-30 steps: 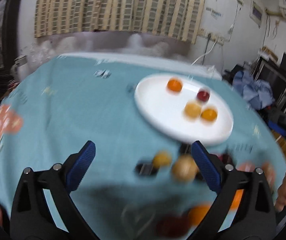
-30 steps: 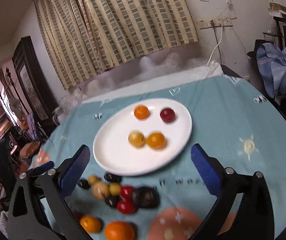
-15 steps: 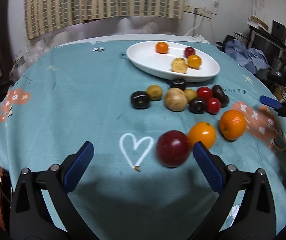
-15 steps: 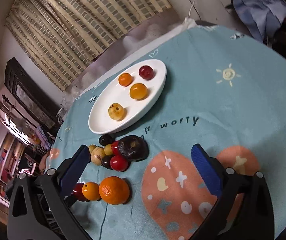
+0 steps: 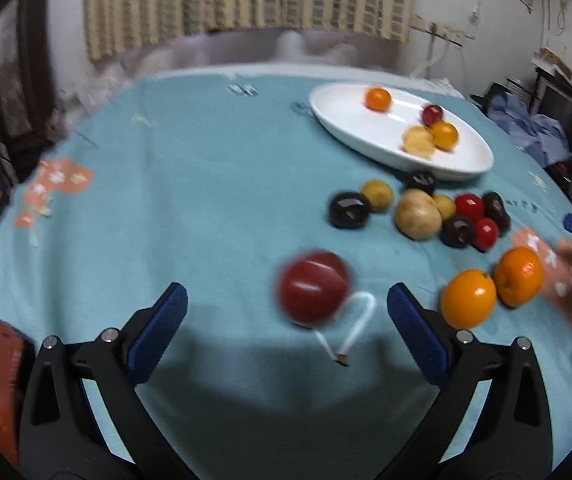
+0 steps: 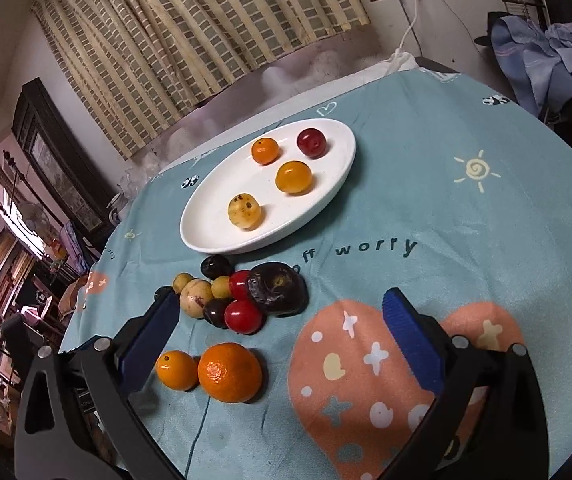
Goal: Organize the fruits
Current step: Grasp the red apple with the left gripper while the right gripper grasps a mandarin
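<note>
A white oval plate (image 5: 350,128) (image 6: 201,224) holds several small fruits, orange, red and yellow. In front of it lies a cluster of dark, red and yellow fruits (image 5: 422,212) (image 6: 241,292). Two oranges (image 5: 468,298) (image 6: 229,372) sit nearer. A big red apple (image 5: 312,292) lies just ahead of my left gripper (image 5: 286,308), between the lines of its open fingers and a little beyond the tips. My right gripper (image 6: 277,312) is open over the cloth, with the oranges and the cluster between and ahead of its fingers; it holds nothing.
The round table wears a teal cloth (image 5: 185,200) with pink blotches (image 6: 370,364) and a white heart outline (image 5: 354,320). A red-brown object (image 5: 1,380) lies at the near left edge. Curtains, a dark cabinet and a heap of blue clothes (image 6: 542,52) ring the table.
The left gripper has swung right and closer, so the red apple now sits between its fingers' lines. The right gripper has drawn nearer to the oranges and the cluster.
</note>
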Tool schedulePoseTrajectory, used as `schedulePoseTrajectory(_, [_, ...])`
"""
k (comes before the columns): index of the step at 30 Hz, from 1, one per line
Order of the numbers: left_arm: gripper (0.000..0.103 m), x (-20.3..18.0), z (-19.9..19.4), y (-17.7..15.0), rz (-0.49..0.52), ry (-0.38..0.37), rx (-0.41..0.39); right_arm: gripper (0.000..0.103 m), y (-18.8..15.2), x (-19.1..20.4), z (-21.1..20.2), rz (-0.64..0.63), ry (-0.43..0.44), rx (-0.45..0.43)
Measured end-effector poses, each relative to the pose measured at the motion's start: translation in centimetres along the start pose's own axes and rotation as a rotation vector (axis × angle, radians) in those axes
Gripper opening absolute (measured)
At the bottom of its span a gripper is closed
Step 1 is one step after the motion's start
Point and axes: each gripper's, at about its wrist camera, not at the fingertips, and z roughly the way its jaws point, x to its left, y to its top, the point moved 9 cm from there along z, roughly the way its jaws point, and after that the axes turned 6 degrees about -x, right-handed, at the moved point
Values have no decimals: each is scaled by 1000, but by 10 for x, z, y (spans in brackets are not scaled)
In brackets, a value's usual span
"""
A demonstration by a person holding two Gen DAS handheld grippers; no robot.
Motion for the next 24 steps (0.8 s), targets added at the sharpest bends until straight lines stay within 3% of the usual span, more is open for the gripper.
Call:
schedulePoseTrajectory(4, [101, -2, 6, -3, 6, -25, 36, 101, -4, 14, 1, -85, -1, -2])
schedulePoseTrajectory(9, [101, 16, 10, 3, -125, -87, 17, 101, -9, 19, 4, -119, -1, 16])
schedulePoseTrajectory(21, [99, 68, 19, 26, -198, 30, -43, 101, -20, 32, 11, -220, -12, 38])
schedulePoseTrajectory(24, [78, 65, 29, 22, -187, 5, 5, 101, -22, 34, 12, -246, -16, 43])
